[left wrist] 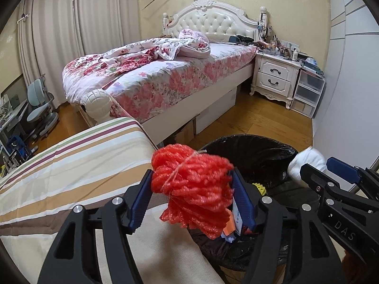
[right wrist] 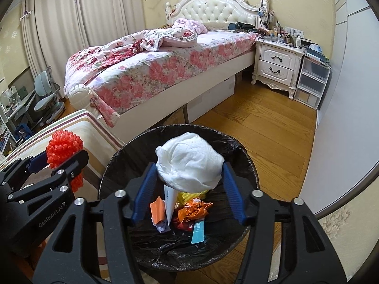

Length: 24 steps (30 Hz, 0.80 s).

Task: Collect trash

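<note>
Gripping from both sides, your right gripper (right wrist: 189, 184) has its blue fingers (right wrist: 233, 189) clamped on a crumpled white paper wad (right wrist: 189, 163), which hangs directly above the black-lined trash bin (right wrist: 246, 163) with its scraps of orange, white and blue litter (right wrist: 180, 213). Your left gripper (left wrist: 191, 196) pinches a bunched red foam net (left wrist: 191, 184), tied with thin string, between its fingers (left wrist: 142, 201), over the bin's near-left rim and beside the striped cushion (left wrist: 71, 177).
</note>
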Each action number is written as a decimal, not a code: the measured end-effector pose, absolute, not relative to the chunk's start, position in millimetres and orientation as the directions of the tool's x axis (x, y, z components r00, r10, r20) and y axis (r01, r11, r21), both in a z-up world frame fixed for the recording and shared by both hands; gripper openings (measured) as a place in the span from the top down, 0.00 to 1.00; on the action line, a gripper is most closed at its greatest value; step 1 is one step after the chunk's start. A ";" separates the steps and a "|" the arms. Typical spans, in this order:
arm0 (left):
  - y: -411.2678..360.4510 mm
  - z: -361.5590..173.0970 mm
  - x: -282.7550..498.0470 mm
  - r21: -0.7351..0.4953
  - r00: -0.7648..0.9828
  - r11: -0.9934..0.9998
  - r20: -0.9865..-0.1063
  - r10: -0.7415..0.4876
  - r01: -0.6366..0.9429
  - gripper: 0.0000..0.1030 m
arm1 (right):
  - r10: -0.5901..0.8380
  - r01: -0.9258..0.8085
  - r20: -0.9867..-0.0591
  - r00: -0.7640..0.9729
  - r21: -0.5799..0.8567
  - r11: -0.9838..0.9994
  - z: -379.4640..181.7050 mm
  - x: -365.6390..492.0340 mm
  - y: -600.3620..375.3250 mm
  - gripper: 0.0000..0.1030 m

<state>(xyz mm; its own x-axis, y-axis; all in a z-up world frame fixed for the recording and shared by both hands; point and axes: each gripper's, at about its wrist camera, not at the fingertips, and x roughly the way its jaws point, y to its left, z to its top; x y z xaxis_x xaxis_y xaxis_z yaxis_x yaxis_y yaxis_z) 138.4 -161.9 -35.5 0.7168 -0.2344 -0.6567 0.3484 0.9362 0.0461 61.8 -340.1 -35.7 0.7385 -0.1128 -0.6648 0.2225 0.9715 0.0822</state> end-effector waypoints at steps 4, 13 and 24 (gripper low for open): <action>-160.0 -34.6 137.0 0.041 0.723 0.939 -0.649 -0.236 0.343 0.29 | -0.146 0.249 -0.659 0.738 0.064 0.967 -34.5 59.8 -340.7 0.39; -150.4 -30.1 129.1 0.034 0.746 0.946 -0.625 -0.231 0.322 0.25 | -0.191 0.296 -0.644 0.741 0.057 0.954 -29.4 48.6 -341.7 0.25; -126.3 -20.4 106.3 0.055 0.804 0.976 -0.578 -0.141 0.211 0.18 | -0.262 0.364 -0.610 0.748 0.046 0.930 -17.2 15.1 -333.6 0.08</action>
<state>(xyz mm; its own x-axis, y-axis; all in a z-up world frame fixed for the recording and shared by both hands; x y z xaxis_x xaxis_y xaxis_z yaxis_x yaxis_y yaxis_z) 106.3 -126.3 -20.4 0.8038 -0.1410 -0.5780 0.2109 0.9760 0.0552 15.1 -333.6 -17.2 0.7479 -0.2624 -0.6098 0.3641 0.9302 0.0464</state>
